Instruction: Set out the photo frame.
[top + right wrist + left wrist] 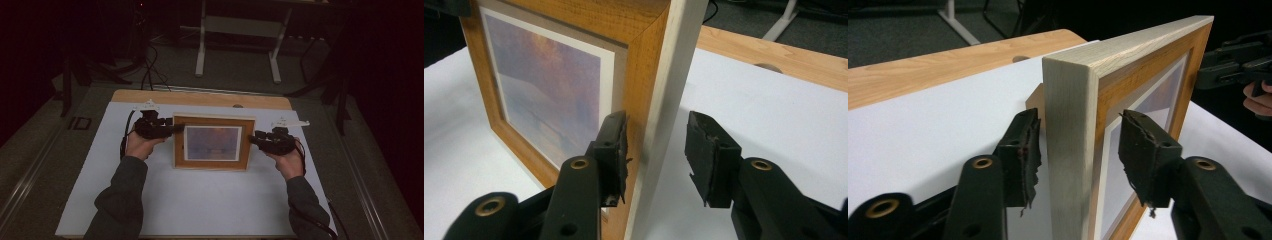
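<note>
A wooden picture frame (214, 165) with a pale outer edge and a purplish print stands upright on the white sheet (200, 200). My left gripper (176, 129) straddles the frame's left edge (1068, 150); its pads (1020, 155) stand apart from the wood on both sides. My right gripper (252, 140) straddles the opposite edge (664, 100). One of its pads (616, 145) lies close to the front face, and the other pad (706, 150) stands clear behind. In the left gripper view the right gripper (1238, 65) appears beyond the frame's far corner.
The white sheet covers a wooden table (200, 98) with a round hole (238, 106) near its back edge. Behind the table, white desk legs (201, 50) and cables (150, 70) rest on the dark floor. Forearms in dark sleeves (120, 200) enter from the bottom.
</note>
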### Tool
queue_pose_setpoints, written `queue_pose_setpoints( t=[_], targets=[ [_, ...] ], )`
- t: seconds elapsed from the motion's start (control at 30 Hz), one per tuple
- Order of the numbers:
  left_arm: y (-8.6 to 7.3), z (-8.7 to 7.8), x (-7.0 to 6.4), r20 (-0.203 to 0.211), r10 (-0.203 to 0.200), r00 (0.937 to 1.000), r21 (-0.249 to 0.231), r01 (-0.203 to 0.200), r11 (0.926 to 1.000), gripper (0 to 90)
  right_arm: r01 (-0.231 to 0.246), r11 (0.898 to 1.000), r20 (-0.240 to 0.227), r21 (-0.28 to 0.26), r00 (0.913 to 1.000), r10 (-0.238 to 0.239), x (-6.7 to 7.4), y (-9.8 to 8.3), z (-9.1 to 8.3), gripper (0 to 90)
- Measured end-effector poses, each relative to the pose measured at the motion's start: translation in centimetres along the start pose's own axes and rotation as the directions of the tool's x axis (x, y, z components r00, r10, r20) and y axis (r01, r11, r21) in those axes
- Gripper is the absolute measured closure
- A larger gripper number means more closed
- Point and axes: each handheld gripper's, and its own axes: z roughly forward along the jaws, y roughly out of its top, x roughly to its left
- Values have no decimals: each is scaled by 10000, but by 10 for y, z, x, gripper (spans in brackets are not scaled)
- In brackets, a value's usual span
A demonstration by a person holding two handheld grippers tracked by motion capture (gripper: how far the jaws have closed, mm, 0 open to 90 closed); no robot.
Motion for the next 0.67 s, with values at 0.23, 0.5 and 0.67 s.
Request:
queue_pose_setpoints(
  t=[0.23,0.5,0.67],
  targets=[
    [1,-12,-2,-187,-210,9996,-89,209,9997,488,80,9999,16,101,10000,-80,-2,0,-5,587],
    [-2,-30,-13,-445,-92,9990,61,95,9999,481,94,9996,30,276,10000,-95,-5,-2,-8,583],
    [-14,-44,-21,-1229,61,9924,305,-23,9995,459,23,9988,57,489,10000,-26,-9,-9,-12,560]
  ],
)
